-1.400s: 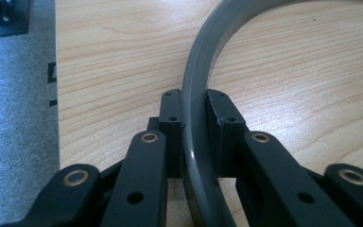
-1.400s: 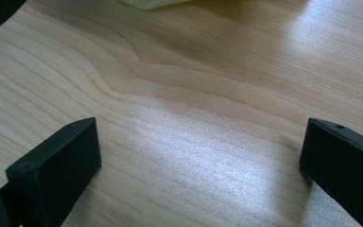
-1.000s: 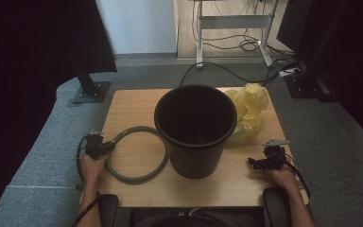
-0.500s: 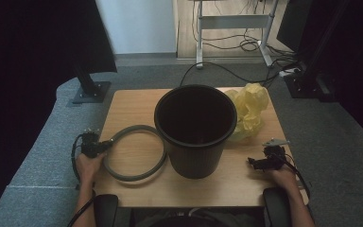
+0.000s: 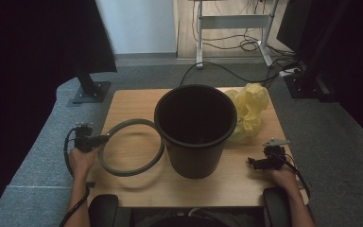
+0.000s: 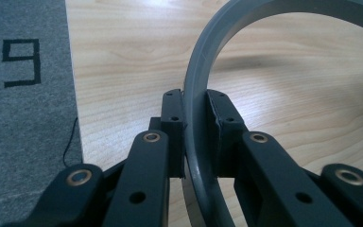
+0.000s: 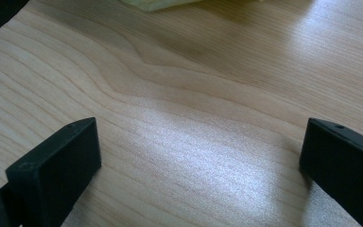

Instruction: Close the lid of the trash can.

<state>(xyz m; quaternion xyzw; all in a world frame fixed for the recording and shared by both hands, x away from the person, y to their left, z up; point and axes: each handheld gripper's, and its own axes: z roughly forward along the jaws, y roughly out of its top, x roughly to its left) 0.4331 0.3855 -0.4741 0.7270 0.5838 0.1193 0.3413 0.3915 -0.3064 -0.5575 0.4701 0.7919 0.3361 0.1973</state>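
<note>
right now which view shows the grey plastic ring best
The high view: the whole grey plastic ring lies beside the black bucket. The left gripper view shows just the arc clamped by the left gripper. The right gripper view shows bare table.

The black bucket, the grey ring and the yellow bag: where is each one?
black bucket point(image 5: 196, 156): high view, front of its outer wall.
grey ring point(image 5: 131, 171): high view, its near arc.
yellow bag point(image 5: 250, 106): high view, its crumpled middle.
</note>
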